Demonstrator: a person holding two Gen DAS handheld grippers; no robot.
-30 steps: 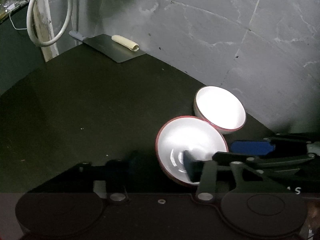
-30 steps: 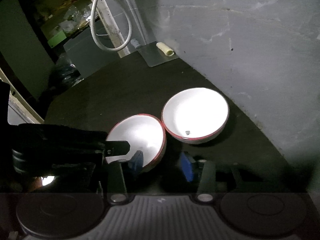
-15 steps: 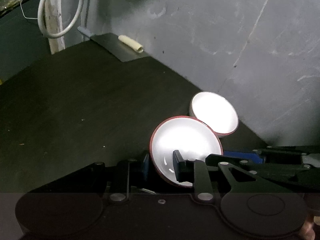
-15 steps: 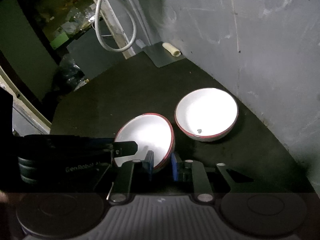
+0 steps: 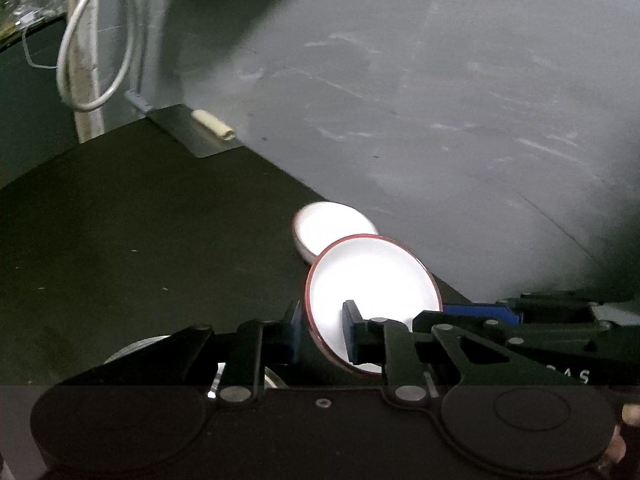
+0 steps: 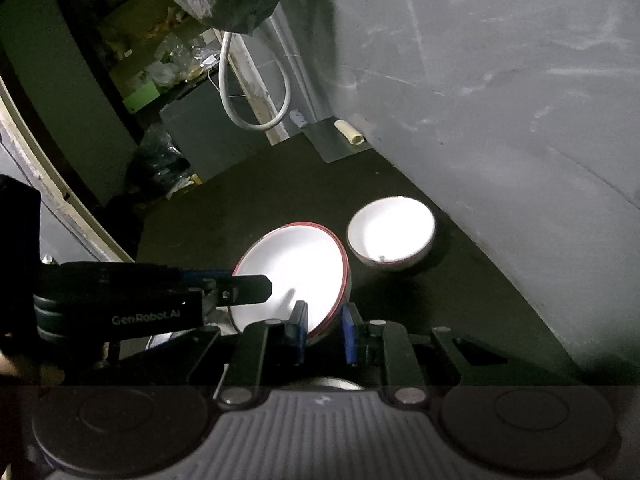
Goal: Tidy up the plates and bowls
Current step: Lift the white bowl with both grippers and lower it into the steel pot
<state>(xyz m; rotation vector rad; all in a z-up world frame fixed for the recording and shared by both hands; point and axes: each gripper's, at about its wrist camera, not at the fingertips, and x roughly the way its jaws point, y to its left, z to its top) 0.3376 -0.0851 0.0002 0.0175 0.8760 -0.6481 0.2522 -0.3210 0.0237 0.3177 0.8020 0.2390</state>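
Note:
A white bowl with a red rim (image 5: 372, 280) hangs tilted above the dark counter, held from both sides. My left gripper (image 5: 323, 332) has one pad outside and one inside the bowl's left rim, and its jaws are still closing on it. On the bowl's (image 6: 292, 272) near right rim my right gripper (image 6: 324, 332) is shut. The left gripper (image 6: 240, 282) reaches in from the left in the right wrist view. A second red-rimmed bowl (image 6: 390, 236) sits upright on the counter by the wall, partly hidden behind the held one (image 5: 328, 228).
A grey wall (image 5: 440, 120) borders the counter on the right. At the far end lies a flat metal sheet (image 5: 188, 140) with a cream roll (image 5: 214, 126), beside a looped white hose (image 5: 96, 40). A round metal object (image 5: 136, 350) shows under my left gripper. Cluttered shelves (image 6: 152, 64) stand beyond the counter.
Both grippers closed onto the near bowl's rim from opposite sides, and the bowl rose off the counter, tilted. The second bowl stayed where it was.

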